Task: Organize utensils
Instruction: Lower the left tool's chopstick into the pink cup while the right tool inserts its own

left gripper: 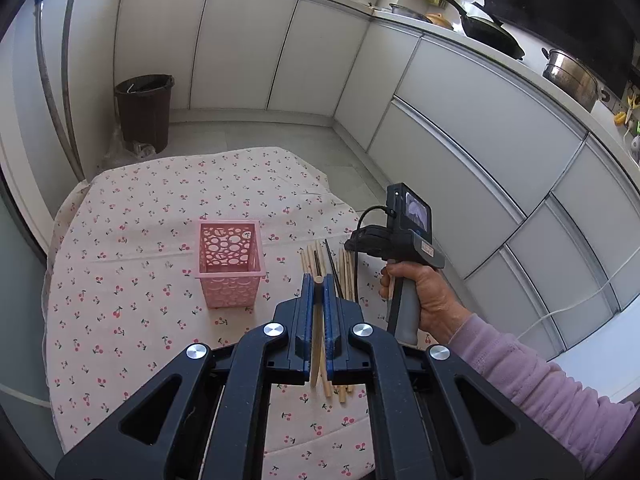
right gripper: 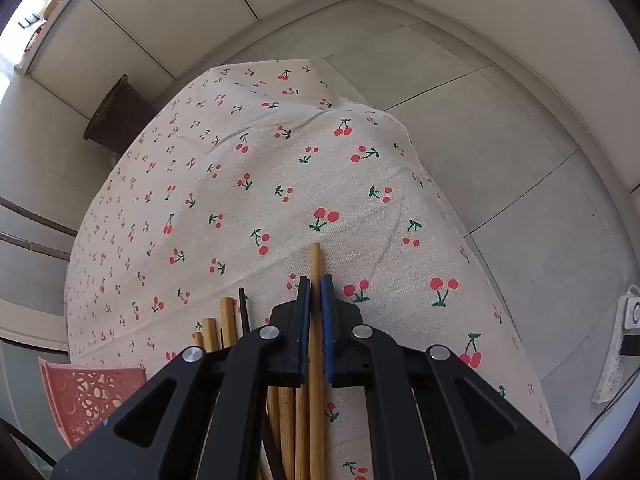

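A pink perforated basket (left gripper: 230, 262) stands upright on the cherry-print tablecloth (left gripper: 132, 240). Several wooden chopsticks and a couple of black ones (left gripper: 334, 268) lie in a pile to its right. My left gripper (left gripper: 318, 284) is shut on one wooden chopstick (left gripper: 317, 332) and holds it above the pile. My right gripper (right gripper: 315, 284) is shut on another wooden chopstick (right gripper: 315, 264), low over the cloth (right gripper: 280, 168); the rest of the pile (right gripper: 226, 322) lies to its left. The basket's corner (right gripper: 90, 398) shows at bottom left of the right wrist view.
The right gripper's handle and the hand holding it (left gripper: 412, 280) are just right of the pile. A brown waste bin (left gripper: 144, 110) stands on the floor beyond the table. White cabinets run behind and to the right. A power strip (right gripper: 624, 344) lies on the floor.
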A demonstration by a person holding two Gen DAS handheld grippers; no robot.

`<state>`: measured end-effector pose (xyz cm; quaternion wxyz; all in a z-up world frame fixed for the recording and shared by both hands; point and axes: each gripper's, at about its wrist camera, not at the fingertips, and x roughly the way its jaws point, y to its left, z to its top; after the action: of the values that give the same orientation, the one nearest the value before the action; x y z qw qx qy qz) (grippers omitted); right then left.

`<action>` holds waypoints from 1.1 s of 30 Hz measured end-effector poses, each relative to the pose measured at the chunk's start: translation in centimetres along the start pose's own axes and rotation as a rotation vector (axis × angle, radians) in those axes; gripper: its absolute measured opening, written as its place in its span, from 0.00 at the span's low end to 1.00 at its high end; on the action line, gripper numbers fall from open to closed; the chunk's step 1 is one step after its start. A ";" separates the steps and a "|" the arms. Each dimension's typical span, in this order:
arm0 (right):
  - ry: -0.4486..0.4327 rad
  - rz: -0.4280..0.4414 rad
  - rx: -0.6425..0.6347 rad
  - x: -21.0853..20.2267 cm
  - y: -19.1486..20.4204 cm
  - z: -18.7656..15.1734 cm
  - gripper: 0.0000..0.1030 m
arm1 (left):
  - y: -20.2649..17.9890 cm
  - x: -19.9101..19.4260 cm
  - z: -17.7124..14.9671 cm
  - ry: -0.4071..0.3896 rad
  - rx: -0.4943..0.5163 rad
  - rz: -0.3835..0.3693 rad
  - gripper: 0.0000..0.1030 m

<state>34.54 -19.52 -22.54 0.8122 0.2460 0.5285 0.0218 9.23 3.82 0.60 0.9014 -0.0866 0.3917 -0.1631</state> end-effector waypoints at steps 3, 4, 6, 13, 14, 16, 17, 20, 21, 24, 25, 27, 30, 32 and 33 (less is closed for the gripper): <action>-0.055 0.052 -0.019 -2.9 0.3 -1.0 0.05 | 0.5 -0.5 0.0 -0.013 -0.013 0.007 0.04; -0.078 0.070 -0.037 -4.2 0.7 -1.3 0.05 | 0.7 -0.7 0.0 -0.019 -0.017 0.011 0.04; -0.126 0.089 -0.091 -7.0 1.7 -2.0 0.05 | 1.1 -1.0 0.1 -0.033 -0.028 0.019 0.04; -0.249 0.206 -0.237 -18.1 5.3 -6.0 0.05 | 1.9 -2.7 0.9 -0.089 -0.066 0.052 0.04; -0.258 0.231 -0.250 -19.6 5.8 -6.7 0.05 | 2.0 -3.2 1.0 -0.100 -0.074 0.057 0.04; -0.278 0.274 -0.283 -22.4 6.6 -8.1 0.05 | 2.2 -3.9 1.3 -0.120 -0.085 0.063 0.04; -0.291 0.295 -0.298 -23.6 7.0 -8.7 0.05 | 2.3 -4.4 1.5 -0.133 -0.092 0.065 0.04; -0.357 0.341 -0.324 -26.9 8.4 -9.5 0.05 | 2.6 -5.7 2.4 -0.172 -0.109 0.075 0.04; -0.371 0.358 -0.320 -27.7 8.7 -9.4 0.05 | 2.8 -6.0 2.8 -0.184 -0.115 0.078 0.04; -0.412 0.411 -0.301 -29.0 10.2 -8.5 0.05 | 3.3 -6.6 4.6 -0.218 -0.145 0.080 0.04; -0.426 0.421 -0.301 -29.3 10.7 -8.1 0.05 | 3.4 -6.9 5.2 -0.231 -0.149 0.084 0.04; -0.436 0.445 -0.293 -29.7 11.4 -7.5 0.05 | 3.6 -7.5 6.4 -0.264 -0.156 0.096 0.04; -0.454 0.467 -0.282 -29.9 12.5 -6.6 0.05 | 4.0 -8.2 7.9 -0.306 -0.163 0.108 0.04; -0.460 0.473 -0.287 -29.8 13.3 -6.1 0.05 | 4.4 -8.3 8.7 -0.325 -0.167 0.119 0.04; -0.465 0.473 -0.292 -29.7 13.8 -6.0 0.05 | 4.7 -8.2 8.9 -0.331 -0.169 0.128 0.04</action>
<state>19.38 -13.91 6.54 0.9097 0.2412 0.2497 0.2277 11.61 11.40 10.89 0.9515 -0.1628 0.2549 -0.0556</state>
